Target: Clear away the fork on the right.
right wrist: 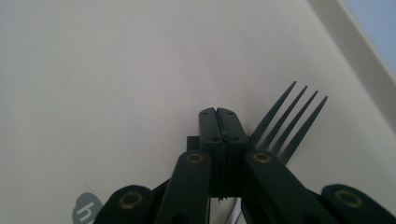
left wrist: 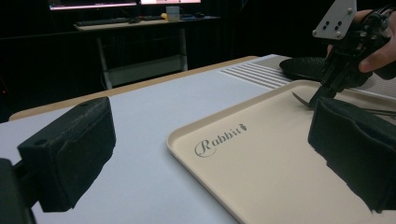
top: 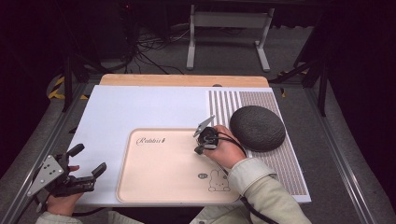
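Right claw [top: 200, 148] points down onto the beige tray [top: 154, 186], near its far right part, jaws pressed together. The right gripper view shows what the high view hides: a black fork [right wrist: 289, 119], tines fanning out just right of the closed jaw tips, lying on the tray floor with its handle running under the claw. Whether the jaws actually pinch the fork, cannot tell. In the left gripper view the fork [left wrist: 301, 99] is a thin dark curve right under the right claw [left wrist: 322, 95], on the tray [left wrist: 261, 177].

Left claw [top: 88, 163] sits at the near left table [top: 116, 112] edge, jaws wide apart, nothing between them. Its own view shows the "Rabbit" lettering on the tray.

Tray holds the fork; its bunny print is near the right sleeve in the high view. A dark round bowl [top: 257, 127], upside down, sits on a striped mat [top: 280, 163] just right of the tray.
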The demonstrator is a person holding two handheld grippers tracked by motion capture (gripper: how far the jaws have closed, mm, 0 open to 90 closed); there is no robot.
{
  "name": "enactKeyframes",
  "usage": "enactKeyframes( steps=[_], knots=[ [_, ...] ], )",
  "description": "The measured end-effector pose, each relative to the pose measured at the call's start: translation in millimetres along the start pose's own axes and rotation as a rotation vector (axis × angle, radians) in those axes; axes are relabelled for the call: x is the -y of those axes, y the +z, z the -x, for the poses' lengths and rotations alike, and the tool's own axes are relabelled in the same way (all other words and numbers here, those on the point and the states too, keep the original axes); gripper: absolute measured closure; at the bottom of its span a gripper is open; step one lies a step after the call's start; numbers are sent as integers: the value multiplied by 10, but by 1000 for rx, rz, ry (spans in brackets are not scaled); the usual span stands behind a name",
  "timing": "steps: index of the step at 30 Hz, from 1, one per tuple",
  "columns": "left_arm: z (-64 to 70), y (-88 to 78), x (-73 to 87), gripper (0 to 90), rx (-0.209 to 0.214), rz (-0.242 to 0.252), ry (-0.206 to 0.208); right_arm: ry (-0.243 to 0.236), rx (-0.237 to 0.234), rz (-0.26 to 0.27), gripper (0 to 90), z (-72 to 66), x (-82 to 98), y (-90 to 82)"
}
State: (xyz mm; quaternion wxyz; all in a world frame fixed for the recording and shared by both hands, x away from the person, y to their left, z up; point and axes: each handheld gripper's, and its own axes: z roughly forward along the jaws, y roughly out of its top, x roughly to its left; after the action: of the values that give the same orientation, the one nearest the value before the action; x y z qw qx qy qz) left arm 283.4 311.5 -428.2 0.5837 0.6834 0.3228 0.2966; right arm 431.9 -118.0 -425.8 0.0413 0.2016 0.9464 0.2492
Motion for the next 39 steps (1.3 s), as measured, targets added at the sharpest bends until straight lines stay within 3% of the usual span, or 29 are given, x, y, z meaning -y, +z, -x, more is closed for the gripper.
enactKeyframes(
  steps=[19, 39],
  knots=[
    [0, -2, -2, 16, 2, 1, -1, 43, 53, -12, 900, 67, 48, 18],
    [1, -1, -2, 16, 2, 0, -1, 168, 138, -13, 900, 245, 263, -125]
  ],
)
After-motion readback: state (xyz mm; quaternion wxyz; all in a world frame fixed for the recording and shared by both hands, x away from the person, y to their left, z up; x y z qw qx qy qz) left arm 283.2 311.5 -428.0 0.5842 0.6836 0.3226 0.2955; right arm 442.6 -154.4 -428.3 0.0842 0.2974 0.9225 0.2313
